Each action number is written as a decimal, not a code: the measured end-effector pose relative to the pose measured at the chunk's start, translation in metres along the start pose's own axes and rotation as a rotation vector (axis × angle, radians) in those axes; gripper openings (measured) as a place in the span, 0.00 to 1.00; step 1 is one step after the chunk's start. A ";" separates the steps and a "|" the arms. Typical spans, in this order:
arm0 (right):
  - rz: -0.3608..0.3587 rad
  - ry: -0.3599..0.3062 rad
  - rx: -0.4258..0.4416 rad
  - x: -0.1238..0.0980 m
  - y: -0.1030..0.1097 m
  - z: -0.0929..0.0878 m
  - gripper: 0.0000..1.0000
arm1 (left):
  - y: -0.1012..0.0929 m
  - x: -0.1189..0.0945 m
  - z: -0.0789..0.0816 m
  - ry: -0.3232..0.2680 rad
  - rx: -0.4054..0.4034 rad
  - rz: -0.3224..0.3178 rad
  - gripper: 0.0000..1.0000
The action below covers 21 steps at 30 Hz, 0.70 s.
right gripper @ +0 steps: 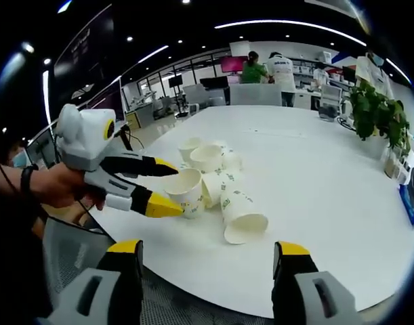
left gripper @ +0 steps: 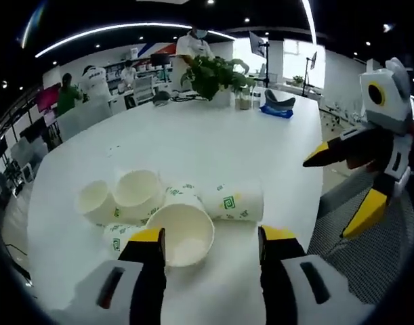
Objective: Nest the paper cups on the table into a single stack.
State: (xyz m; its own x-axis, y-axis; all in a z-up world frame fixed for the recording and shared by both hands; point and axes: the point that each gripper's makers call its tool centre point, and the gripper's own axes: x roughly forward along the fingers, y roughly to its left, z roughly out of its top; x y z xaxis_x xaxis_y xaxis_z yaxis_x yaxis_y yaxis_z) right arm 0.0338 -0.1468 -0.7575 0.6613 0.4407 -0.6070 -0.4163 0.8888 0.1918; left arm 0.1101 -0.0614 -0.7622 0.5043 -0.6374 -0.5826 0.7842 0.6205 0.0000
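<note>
Both claws (left gripper: 212, 244) (right gripper: 208, 257) gape by toppled paper cups (left gripper: 186, 223) near table's edge (right gripper: 213, 298).

The left tool (right gripper: 164, 186) partly hides one paper cup (right gripper: 186, 191).

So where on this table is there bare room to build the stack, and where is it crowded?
Free: the wide white stretch of table between the cups and the plant, plus the far end toward the chairs. Crowded: the near corner, where the cups lie tumbled and touching, with the left tongs open at the nearest cup.
</note>
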 end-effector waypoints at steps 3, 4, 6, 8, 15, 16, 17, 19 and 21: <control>0.000 -0.002 -0.003 0.000 0.000 0.000 0.80 | 0.002 -0.015 0.005 -0.021 -0.010 0.019 0.58; 0.002 -0.004 -0.004 -0.001 0.000 0.001 0.80 | 0.006 -0.021 0.004 -0.027 -0.025 0.037 0.58; 0.003 -0.007 -0.006 -0.002 0.001 0.001 0.82 | 0.019 -0.031 0.000 -0.048 -0.096 0.082 0.58; 0.002 -0.010 -0.014 -0.003 0.002 0.002 0.84 | 0.030 -0.037 -0.006 -0.053 -0.132 0.106 0.57; 0.019 -0.012 -0.052 -0.009 0.014 0.007 0.89 | 0.064 -0.046 -0.035 0.001 -0.227 0.149 0.61; 0.021 -0.012 -0.056 -0.011 0.016 0.009 0.89 | 0.070 -0.045 -0.041 0.009 -0.245 0.159 0.61; 0.022 -0.014 -0.059 -0.013 0.018 0.012 0.89 | 0.074 -0.046 -0.045 0.029 -0.242 0.187 0.60; 0.021 -0.021 -0.060 -0.017 0.018 0.017 0.89 | 0.079 -0.043 -0.050 0.043 -0.241 0.199 0.58; 0.019 -0.027 -0.061 -0.019 0.018 0.021 0.89 | 0.081 -0.041 -0.052 0.053 -0.270 0.209 0.57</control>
State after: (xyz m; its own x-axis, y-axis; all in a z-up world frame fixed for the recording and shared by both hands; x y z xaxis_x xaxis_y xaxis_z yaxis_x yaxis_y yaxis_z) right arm 0.0270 -0.1365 -0.7259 0.6692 0.4616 -0.5824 -0.4657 0.8712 0.1553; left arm 0.1347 0.0387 -0.7804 0.6189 -0.4633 -0.6343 0.5385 0.8382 -0.0867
